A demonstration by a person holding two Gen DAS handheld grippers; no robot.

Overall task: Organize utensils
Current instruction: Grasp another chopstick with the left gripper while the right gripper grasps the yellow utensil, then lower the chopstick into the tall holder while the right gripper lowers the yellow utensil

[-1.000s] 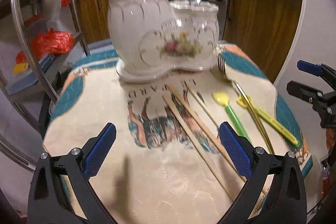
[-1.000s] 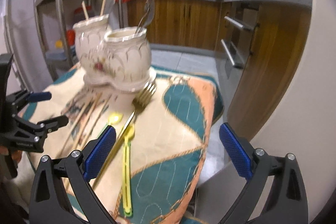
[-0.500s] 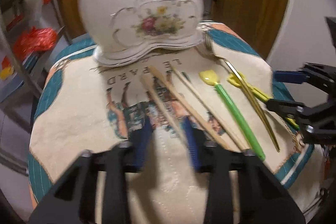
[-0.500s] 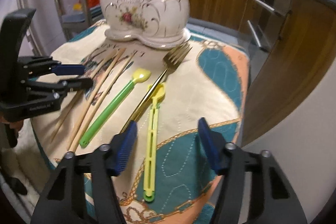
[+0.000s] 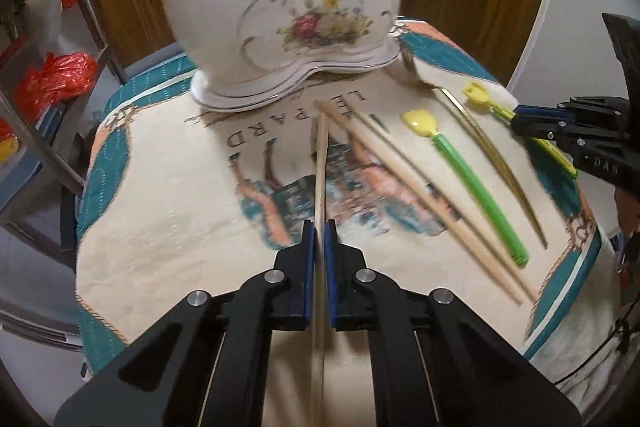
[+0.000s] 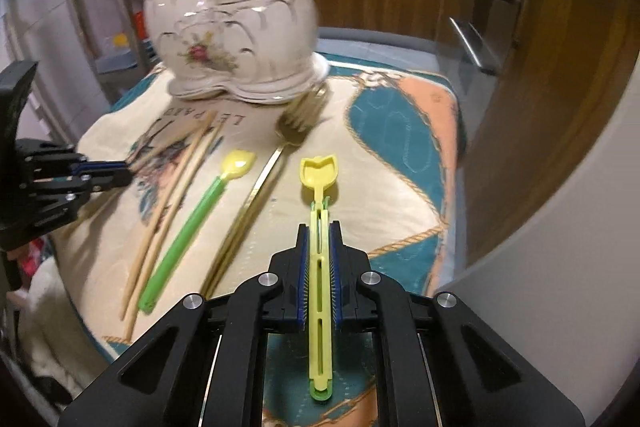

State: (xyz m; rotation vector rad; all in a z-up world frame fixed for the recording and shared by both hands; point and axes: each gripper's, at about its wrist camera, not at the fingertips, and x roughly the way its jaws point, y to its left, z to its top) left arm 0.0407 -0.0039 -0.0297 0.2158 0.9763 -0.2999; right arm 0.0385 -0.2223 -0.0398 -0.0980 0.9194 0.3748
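The left gripper (image 5: 319, 227) clamps a wooden chopstick (image 5: 321, 155), whose tip points to twelve o'clock at the ceramic utensil holder (image 5: 280, 7). The right gripper (image 6: 319, 231) is closing, its pads against the yellow spoon (image 6: 319, 267). At its ten o'clock lie the gold fork (image 6: 256, 195), the green-handled spoon (image 6: 188, 223) and two more chopsticks (image 6: 168, 203) on the tablecloth (image 6: 400, 163).

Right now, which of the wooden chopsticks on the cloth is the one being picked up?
The leftmost wooden chopstick, pinched between the left tongs. The other two chopsticks lie untouched on the cloth beside it, slanting to the right.
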